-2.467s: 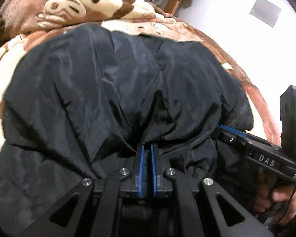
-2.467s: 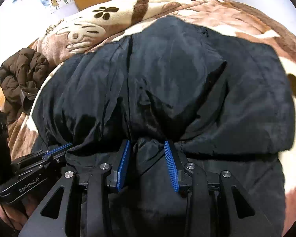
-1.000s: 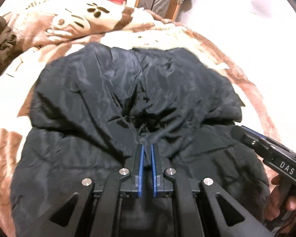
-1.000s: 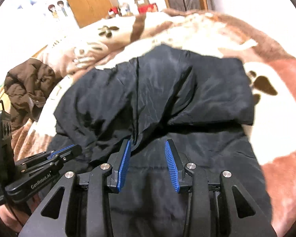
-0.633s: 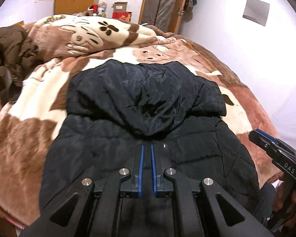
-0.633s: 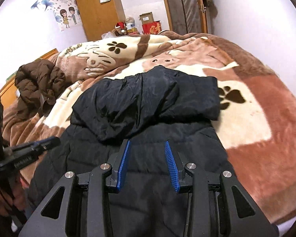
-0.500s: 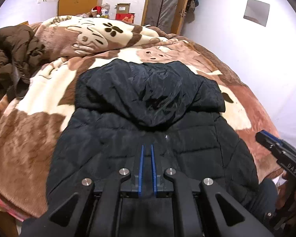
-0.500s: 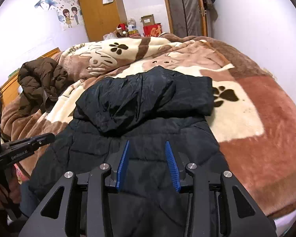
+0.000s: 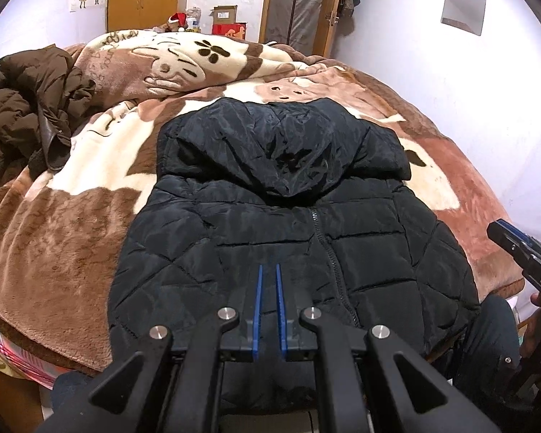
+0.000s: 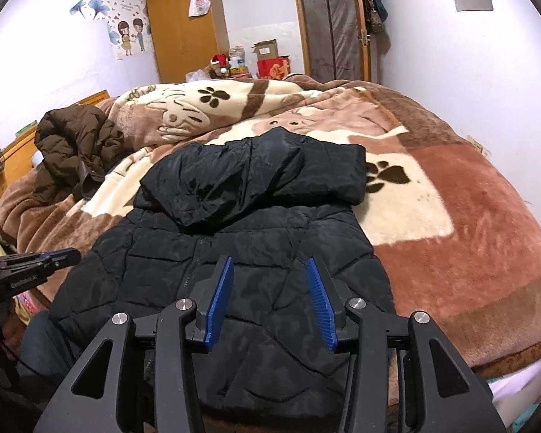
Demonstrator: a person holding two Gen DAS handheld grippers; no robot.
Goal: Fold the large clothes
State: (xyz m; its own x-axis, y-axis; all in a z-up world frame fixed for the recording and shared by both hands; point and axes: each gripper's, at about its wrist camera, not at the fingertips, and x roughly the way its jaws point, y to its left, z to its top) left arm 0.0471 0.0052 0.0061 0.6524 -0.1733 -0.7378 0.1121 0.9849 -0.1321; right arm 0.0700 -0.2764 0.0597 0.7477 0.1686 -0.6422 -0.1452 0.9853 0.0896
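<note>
The black jacket [image 9: 292, 223] lies front-up on the bed [image 9: 72, 238], zipper showing, its hem hanging over the near edge. The hood [image 9: 285, 148] is already turned down onto the chest, and no sleeves stick out at the sides, so they seem to be tucked in; the body itself is not yet folded in half. That looks like the main step left, along with the brown jacket [image 9: 21, 104], which sits crumpled at the far left. Both tools are clear of the cloth, above the near hem. The left tool [image 9: 267, 303] is pressed together with nothing in it. The right tool [image 10: 270, 299] has just been opening and stands spread, nothing between its jaws.
</note>
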